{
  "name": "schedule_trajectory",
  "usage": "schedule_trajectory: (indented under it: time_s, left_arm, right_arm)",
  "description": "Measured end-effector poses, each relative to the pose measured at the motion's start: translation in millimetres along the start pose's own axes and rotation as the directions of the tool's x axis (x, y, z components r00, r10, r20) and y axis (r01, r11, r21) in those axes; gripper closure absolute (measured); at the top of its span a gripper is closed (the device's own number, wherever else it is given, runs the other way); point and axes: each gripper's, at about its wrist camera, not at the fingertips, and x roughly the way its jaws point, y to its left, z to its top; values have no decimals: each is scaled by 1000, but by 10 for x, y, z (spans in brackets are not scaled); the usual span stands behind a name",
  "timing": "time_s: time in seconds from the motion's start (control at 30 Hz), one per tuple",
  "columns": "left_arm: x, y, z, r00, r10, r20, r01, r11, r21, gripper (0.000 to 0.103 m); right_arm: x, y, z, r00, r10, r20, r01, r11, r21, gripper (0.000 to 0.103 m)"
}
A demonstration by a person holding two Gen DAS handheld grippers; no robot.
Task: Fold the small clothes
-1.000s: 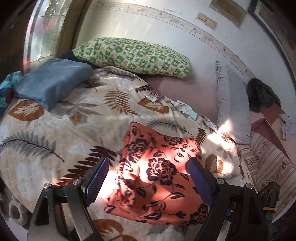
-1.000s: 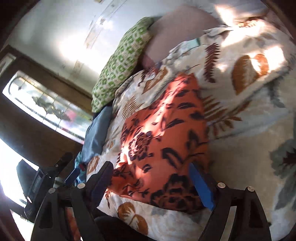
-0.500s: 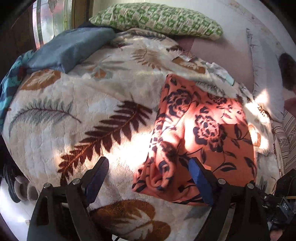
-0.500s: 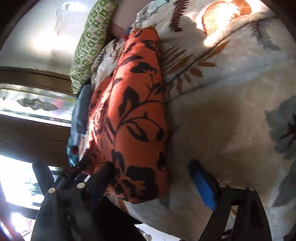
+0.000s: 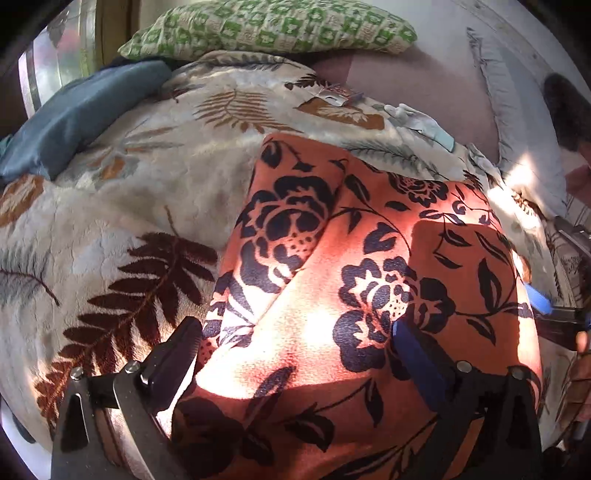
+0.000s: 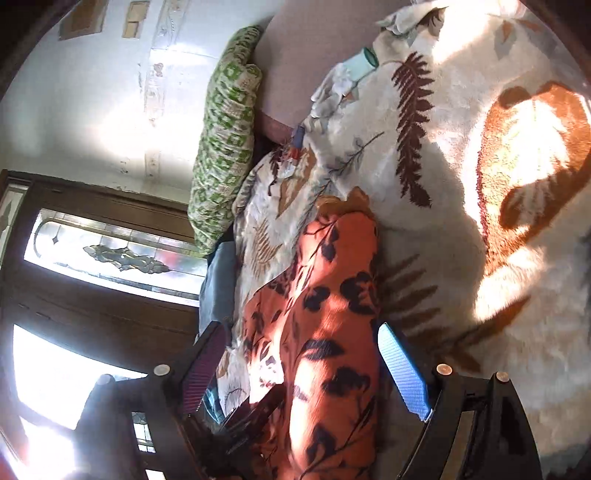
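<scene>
An orange garment with black flowers (image 5: pixel 369 295) lies partly folded on a leaf-print blanket (image 5: pixel 110 221). One flap lies over its left side. My left gripper (image 5: pixel 295 354) is open, its jaws straddling the garment's near part just above the cloth. In the right wrist view the same garment (image 6: pixel 325 332) runs between the jaws of my open right gripper (image 6: pixel 306 365), at the garment's right edge. The right gripper's blue pad (image 5: pixel 537 299) shows at the right edge of the left wrist view.
A green patterned pillow (image 5: pixel 266 29) and a blue cushion (image 5: pixel 74 110) lie at the bed's far left. A grey pillow (image 5: pixel 506 110) leans at the far right. A white wall (image 6: pixel 110 92) and a dark wooden window frame (image 6: pixel 92 206) stand behind the bed.
Both grippers have dropped closer to the garment and now straddle it. The left gripper has shifted right, from the garment's left edge to over its near part.
</scene>
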Motion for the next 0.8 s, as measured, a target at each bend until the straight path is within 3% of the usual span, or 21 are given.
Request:
schedule_trajectory:
  time_s: [0.07, 0.1, 0.13, 0.17, 0.23, 0.3, 0.33, 0.37, 0.4, 0.47, 0.63, 0.73, 0.8]
  left_arm:
    - [43, 32, -3, 999, -29, -16, 29, 1000, -8, 0]
    - [50, 36, -7, 999, -33, -14, 33, 999, -3, 0]
    - [39, 26, -27, 999, -31, -7, 31, 1000, -1, 0]
    - [43, 13, -34, 1000, -27, -3, 27, 1000, 5, 0]
    - [48, 19, -40, 999, -36, 0, 36, 999, -5, 0]
    - [50, 4, -48, 1000, -28, 4, 28, 1000, -4, 0]
    - [47, -8, -60, 1000, -25, 4, 24, 1000, 7, 0]
    - [44, -21, -65, 1000, -17, 9, 17, 1000, 16, 0]
    - [33, -5, -60, 1000, -24, 12, 24, 1000, 11, 0]
    - [33, 37, -55, 999, -40, 7, 40, 999, -8, 0]
    - [21, 33, -62, 999, -32, 12, 32, 999, -8, 0]
    - [19, 29, -72, 999, -33, 13, 33, 999, -10, 0]
    - [14, 22, -81, 999, -29, 18, 29, 1000, -5, 0]
  right_arm:
    - [305, -187, 136, 998, -21, -53, 23, 998, 52, 19]
    - [448, -242, 160, 995, -30, -90, 36, 998, 56, 31]
    - [537, -217, 161, 992, -76, -104, 78, 997, 17, 66]
    - [563, -125, 135, 988, -122, -97, 119, 992, -32, 68]
    - [469, 111, 63, 993, -117, -33, 113, 987, -117, 69]
    - [517, 111, 40, 981, -192, -23, 186, 971, -149, 69]
    - [632, -19, 45, 955, -292, -49, 282, 948, -150, 69]
    - [688, -148, 39, 948, -310, -68, 299, 945, -134, 68]
    - [647, -175, 53, 958, -279, -61, 272, 957, -104, 67]
    - [516, -23, 30, 953, -302, -8, 299, 947, -118, 34]
    - [163, 232, -211, 974, -224, 16, 224, 959, -173, 31]
    - [-64, 154, -391, 985, -167, 32, 170, 979, -110, 27]
    - [-62, 24, -486, 985, -175, 6, 175, 983, -60, 27]
